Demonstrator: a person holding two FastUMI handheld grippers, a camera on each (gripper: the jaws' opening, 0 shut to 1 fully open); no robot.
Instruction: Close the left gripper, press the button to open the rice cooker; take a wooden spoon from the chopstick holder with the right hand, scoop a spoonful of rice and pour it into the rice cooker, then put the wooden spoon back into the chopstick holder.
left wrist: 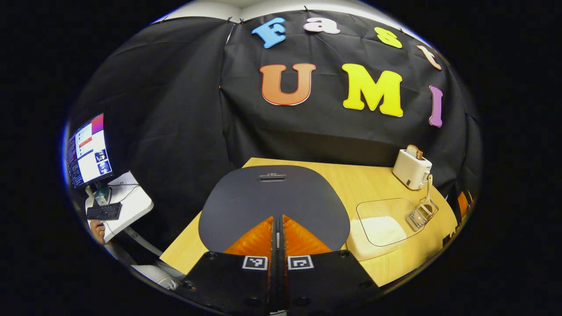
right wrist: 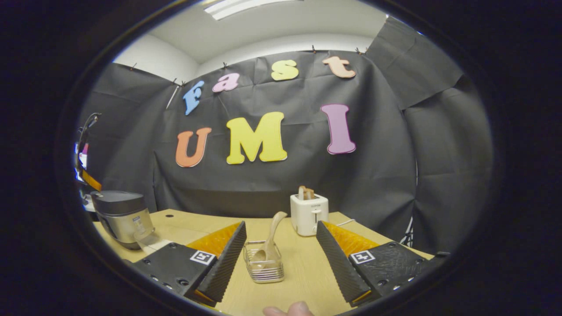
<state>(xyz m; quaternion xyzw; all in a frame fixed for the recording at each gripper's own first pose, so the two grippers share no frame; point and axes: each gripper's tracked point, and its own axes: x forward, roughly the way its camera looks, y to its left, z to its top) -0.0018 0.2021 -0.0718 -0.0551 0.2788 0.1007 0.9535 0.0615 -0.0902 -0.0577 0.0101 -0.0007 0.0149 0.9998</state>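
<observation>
**Materials and finishes on view**

- Table [right wrist: 307,272]: pale wood-look top, smooth, satin sheen.
- Rice cooker [left wrist: 272,202]: lid matt, dark, finely textured plastic in the left gripper view; in the right gripper view the body reads as brushed, silvery metal with a soft gloss.
- Chopstick holder [right wrist: 264,264]: thin shiny metal wire, open rack.
- Wooden spoon [right wrist: 270,241]: light unvarnished wood, matt, smooth.
- Clear container [left wrist: 386,221]: transparent glossy plastic or glass, cannot tell which; a pale grainy mass inside.
- Toaster [right wrist: 309,213]: cream plastic-looking shell, smooth, low gloss.
- Booth wall [right wrist: 386,166]: black cloth, matt, creased.
- Left gripper [left wrist: 278,232] and right gripper [right wrist: 281,245]: finger faces ribbed, rough-looking; housings matt and hard.
</observation>
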